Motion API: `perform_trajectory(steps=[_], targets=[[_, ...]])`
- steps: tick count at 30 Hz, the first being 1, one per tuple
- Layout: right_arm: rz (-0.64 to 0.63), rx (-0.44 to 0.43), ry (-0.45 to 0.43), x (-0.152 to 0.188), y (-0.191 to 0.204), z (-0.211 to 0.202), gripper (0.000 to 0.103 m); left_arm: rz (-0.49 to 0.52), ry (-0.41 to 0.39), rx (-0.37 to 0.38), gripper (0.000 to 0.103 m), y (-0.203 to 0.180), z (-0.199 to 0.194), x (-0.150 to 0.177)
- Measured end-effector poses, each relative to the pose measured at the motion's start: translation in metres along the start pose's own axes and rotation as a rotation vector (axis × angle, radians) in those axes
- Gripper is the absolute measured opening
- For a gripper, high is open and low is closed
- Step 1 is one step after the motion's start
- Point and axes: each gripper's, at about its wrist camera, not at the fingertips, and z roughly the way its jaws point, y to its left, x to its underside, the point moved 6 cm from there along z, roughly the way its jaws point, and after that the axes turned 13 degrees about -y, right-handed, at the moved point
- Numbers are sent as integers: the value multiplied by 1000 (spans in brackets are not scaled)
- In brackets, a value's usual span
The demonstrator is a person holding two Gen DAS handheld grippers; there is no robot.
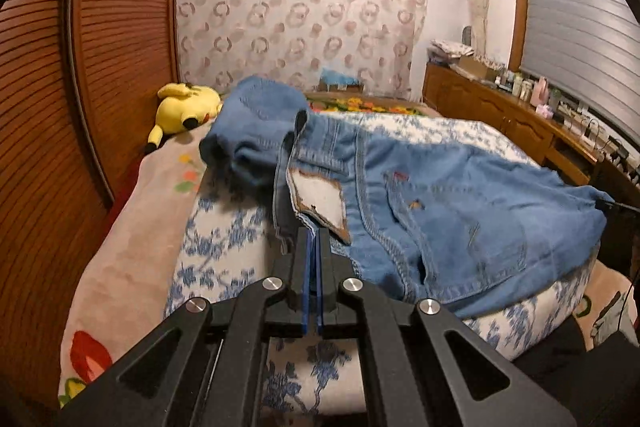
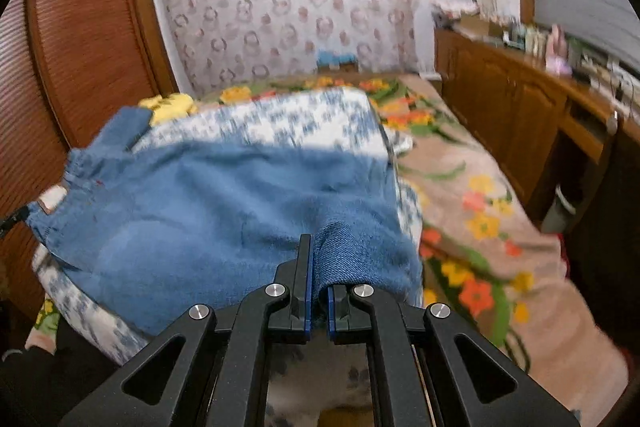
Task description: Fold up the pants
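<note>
A: Start with the left wrist view. Where are the jeans?

B: The blue jeans lie spread over a folded quilt with a blue flower print, which sits on the bed. The waistband end is nearest the camera, with a pale leather-style patch showing. One leg is bunched up and humped toward the far side, close to a yellow plush toy.

A: And the left hand-held gripper?

B: Its jaws are pressed together on the waistband edge of the jeans, just below the patch. Only a thin bit of denim sits between the blue pads.

A: Anything else in that view?

B: A brown louvred wardrobe door on the left, and a wooden sideboard with small bottles on the right.

A: Now the right wrist view.

B: It is blurred. The jeans fill the middle, draped over the same quilt. A flowered blanket covers the bed to the right.

A: The right hand-held gripper?

B: Clamped on a thick fold of denim that bulges up between the fingers, hiding the right fingertip.
</note>
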Motion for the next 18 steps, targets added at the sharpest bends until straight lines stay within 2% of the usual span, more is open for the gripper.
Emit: perform_trajectory(steps=[9,11,12,14,15,16,17,18], targets=[[33,10,38,3,-8,16,6,6,31,-12,5,1,-2,12],[34,14,30,-4,-9,16,10,5,21,-5,24,0,-3,10],[35,15,25,-5,-8,13,12,-3,15,4,26,-1,-3,9],[45,19,4,-12,-9,9,13,-10,9,21,45,-3,-4,7],[49,24,-8,-10,-8,7,14,-8,1,27,48,-5,-4,5],[50,29,-14,-11,-8,5,16,-6,-4,38,55,-8,-5,4],[49,33,-15,-10,-7,4,17,-6,-4,48,74,-11,-4,3],[48,38,-17,-11,-7,3,18,-8,-7,57,82,-14,-5,2]])
